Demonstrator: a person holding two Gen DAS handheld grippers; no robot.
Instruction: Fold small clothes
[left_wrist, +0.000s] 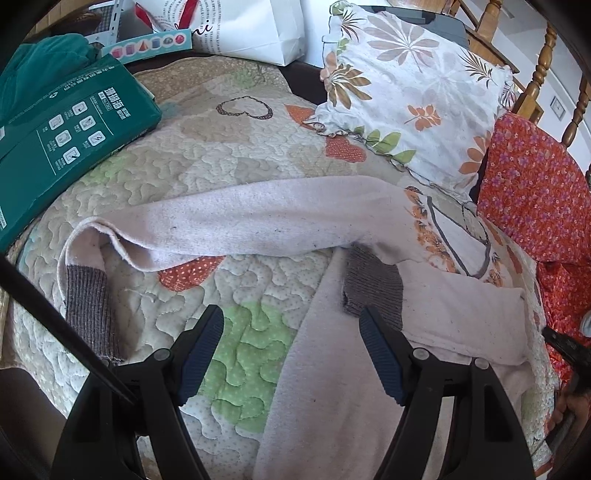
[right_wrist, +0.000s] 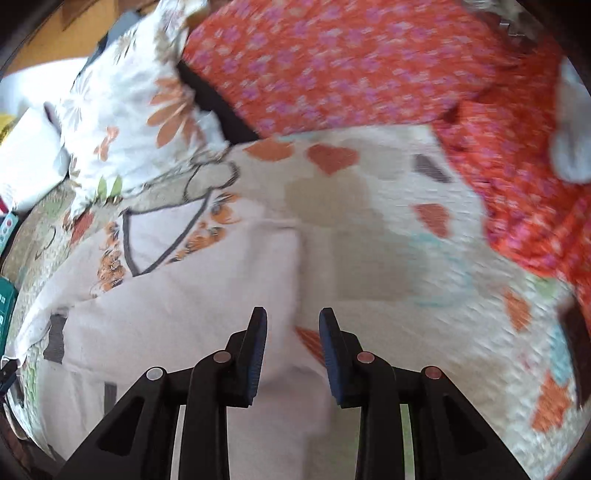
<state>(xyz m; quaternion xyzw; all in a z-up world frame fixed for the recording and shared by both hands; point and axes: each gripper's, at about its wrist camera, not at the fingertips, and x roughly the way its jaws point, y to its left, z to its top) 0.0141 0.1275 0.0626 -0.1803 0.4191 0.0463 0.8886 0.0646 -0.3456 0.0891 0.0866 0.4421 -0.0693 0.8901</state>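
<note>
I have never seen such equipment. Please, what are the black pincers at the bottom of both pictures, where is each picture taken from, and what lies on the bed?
The black pincers are two-finger grippers, hand tools that a person holds, one in each hand. A small wide-angle camera on each looks forward along its fingers, so the pictures bulge. One picture comes from the left gripper, the other from the right gripper.

On the quilt lies a pale pink child's top with grey cuffs; one long sleeve stretches out to the side. Behind it are a flowered pillow, an orange flowered cloth and a green package.

Nothing is held. Both grippers hang open above the top, the left one wider. The right picture is blurred.
</note>
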